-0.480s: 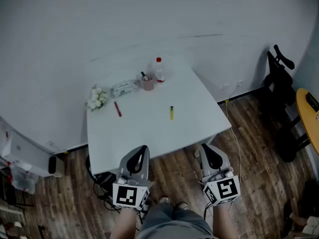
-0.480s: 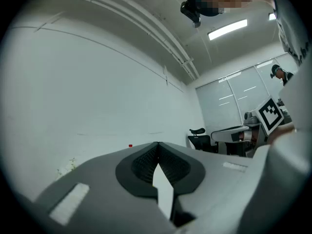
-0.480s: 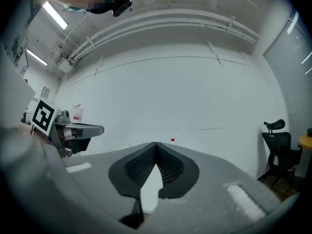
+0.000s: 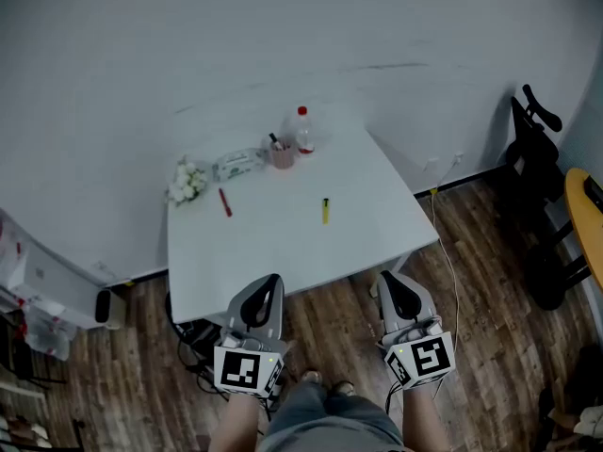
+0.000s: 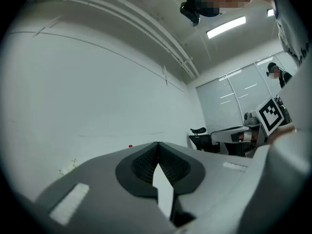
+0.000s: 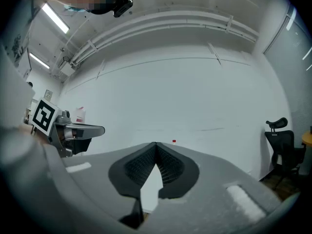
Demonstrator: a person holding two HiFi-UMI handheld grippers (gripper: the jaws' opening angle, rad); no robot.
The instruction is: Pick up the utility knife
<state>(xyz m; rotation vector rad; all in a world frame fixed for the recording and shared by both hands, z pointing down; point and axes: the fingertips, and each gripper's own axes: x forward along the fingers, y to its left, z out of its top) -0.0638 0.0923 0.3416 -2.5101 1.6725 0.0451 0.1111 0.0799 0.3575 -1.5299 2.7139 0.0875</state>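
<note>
Left tool (image 4: 270, 282) and right tool (image 4: 391, 280) closed, empty — utility knife (image 4: 325, 211) lies apart from red pen (image 4: 225, 202).

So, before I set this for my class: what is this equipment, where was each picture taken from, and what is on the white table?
A person holds two hand tools, the left gripper and right gripper. The wide picture comes from a camera on the person's head; the other two from cameras on each gripper. Both grippers' fingers are shut, holding nothing. On the white table are a yellow utility knife, a red pen, a red-capped bottle, a pink cup and white flowers.
</note>
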